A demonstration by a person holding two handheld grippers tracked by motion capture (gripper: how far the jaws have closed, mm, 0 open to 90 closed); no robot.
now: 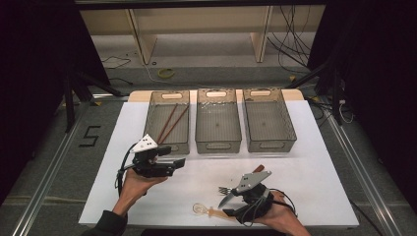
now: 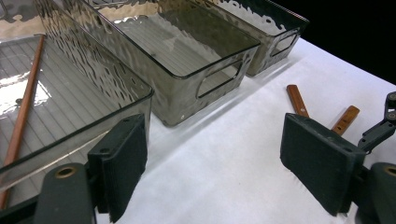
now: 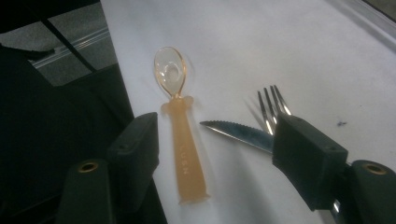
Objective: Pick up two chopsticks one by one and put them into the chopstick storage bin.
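Note:
An orange see-through spoon (image 3: pixel 180 135) lies near the table's front edge, bowl pointing away from me. Its handle lies between the jaws of my right gripper (image 3: pixel 217 140), which is open with both pads clear of it. Just beside it are a serrated knife (image 3: pixel 238 133) and a fork (image 3: pixel 271 105), whose wooden handles (image 2: pixel 297 99) show in the left gripper view. My left gripper (image 2: pixel 215 149) is open and holds nothing, hovering in front of the left bin (image 1: pixel 167 142). Two brown chopsticks (image 1: pixel 169 123) rest inside that bin.
Three smoky clear bins stand in a row at the back of the white mat (image 1: pixel 314 162): the left one, a middle bin (image 1: pixel 218 142) and a right bin (image 1: pixel 290 135); the latter two hold nothing. The mat's front edge runs close under the spoon (image 1: pixel 209 211).

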